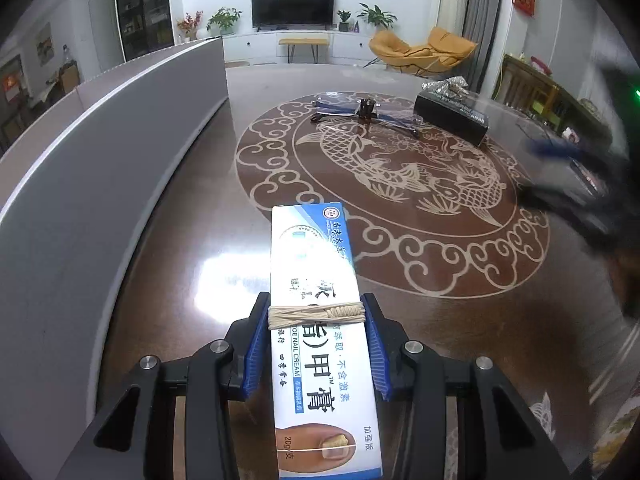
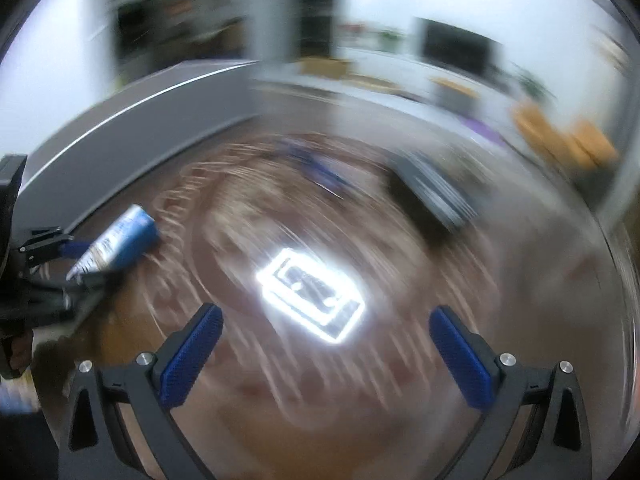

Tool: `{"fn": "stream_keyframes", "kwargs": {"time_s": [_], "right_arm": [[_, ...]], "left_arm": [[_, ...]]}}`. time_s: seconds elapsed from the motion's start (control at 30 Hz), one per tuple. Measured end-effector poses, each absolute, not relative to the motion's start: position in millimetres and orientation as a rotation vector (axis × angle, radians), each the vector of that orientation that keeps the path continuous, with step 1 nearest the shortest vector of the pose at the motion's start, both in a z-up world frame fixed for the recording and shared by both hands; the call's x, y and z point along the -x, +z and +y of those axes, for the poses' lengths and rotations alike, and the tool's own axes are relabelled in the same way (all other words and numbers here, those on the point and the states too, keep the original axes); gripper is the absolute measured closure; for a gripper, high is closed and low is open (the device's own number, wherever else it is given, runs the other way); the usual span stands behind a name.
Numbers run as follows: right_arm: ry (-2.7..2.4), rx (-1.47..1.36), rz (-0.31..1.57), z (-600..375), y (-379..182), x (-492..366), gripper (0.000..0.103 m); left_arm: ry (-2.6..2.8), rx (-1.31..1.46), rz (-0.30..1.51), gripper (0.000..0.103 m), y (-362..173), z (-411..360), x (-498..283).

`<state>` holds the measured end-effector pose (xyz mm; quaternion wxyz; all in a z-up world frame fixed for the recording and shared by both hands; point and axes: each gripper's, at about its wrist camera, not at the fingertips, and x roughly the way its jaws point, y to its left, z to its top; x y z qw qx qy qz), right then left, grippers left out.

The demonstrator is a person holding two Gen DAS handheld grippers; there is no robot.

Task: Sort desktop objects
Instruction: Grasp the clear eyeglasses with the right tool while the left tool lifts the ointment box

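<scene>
Left wrist view is sharp, with glare on the glossy counter (image 1: 224, 280). Right wrist view is motion-smeared, a ceiling-light reflection (image 2: 310, 296) blown white. Fisheye edges bend and darken.

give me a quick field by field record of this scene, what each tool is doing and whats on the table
left tool: shut on the nail cream box, which has a rubber band around it
right tool: open, holding nothing, view blurred
table: dark brown, glossy, fish and cloud pattern
glasses: on the far part of the table, blue arms
black box: right of the glasses, something crinkled and silvery on top
grey panel: along the table's left side
</scene>
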<state>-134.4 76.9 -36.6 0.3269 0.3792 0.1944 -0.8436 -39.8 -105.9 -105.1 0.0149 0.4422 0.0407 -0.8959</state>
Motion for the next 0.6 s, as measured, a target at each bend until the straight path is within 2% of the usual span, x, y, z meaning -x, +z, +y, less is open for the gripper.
{"fn": "stream_keyframes", "kwargs": {"time_s": [0.1, 0.2, 0.3, 0.33, 0.37, 0.43, 0.47, 0.6], "right_arm": [[-2.112, -1.002, 0.658, 14, -39, 181, 0.002], [-2.07, -1.087, 0.678, -24, -45, 231, 0.014], [-2.032, -1.163, 0.662, -45, -54, 264, 0.016], [-2.013, -1.195, 0.675, -49, -59, 272, 0.028], [-1.987, -1.228, 0.687, -53, -63, 277, 0.035], [-1.924, -1.287, 0.638, -51, -69, 282, 0.066], [-1.917, -1.29, 0.618, -47, -66, 281, 0.075], [-1.939, -1.278, 0.543, -20, -58, 257, 0.077]], "left_arm": [[-2.81, -1.383, 0.186, 0.059, -105, -112, 39], [-2.832, -1.389, 0.21, 0.059, -106, -116, 33], [-2.85, -1.391, 0.195, 0.059, -107, -118, 27], [-2.854, -1.393, 0.195, 0.059, -107, -118, 26], [-2.86, -1.395, 0.2, 0.059, -107, -119, 25], [-2.873, -1.391, 0.207, 0.059, -108, -121, 24], [-2.88, -1.383, 0.207, 0.059, -108, -121, 23], [-2.897, -1.369, 0.249, 0.059, -106, -122, 14]]}}
